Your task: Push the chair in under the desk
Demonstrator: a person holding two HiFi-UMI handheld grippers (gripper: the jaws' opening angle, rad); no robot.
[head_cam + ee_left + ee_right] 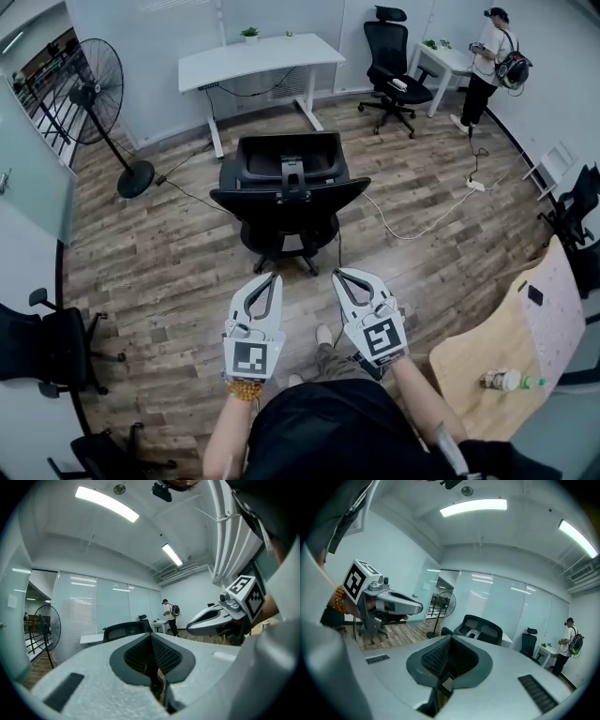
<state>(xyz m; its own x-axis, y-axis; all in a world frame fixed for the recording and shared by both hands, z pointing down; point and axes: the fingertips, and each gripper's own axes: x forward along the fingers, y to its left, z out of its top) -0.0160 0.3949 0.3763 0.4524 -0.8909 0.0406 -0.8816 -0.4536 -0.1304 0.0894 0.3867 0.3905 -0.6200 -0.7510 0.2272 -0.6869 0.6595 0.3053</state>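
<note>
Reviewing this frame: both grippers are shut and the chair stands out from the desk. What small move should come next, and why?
Probably bring both grippers forward onto the chair's backrest. The left gripper and right gripper are shut and empty, side by side, short of the chair and not touching it. The chair stands well out from the white desk, its back toward the person.

floor (178, 253): wood planks, grey-brown, matt, grain showing
chair (309, 199): black, dull; back looks like mesh, frame like plastic
desk (258, 56): white top, smooth, faint sheen
fan (92, 92): black wire grille, looks metal
left gripper (272, 277): pale plastic shell, grainy, matt; pads (137, 656) dark, ribbed
right gripper (339, 275): same pale matt plastic
table (478, 361): light wood, smooth
</note>
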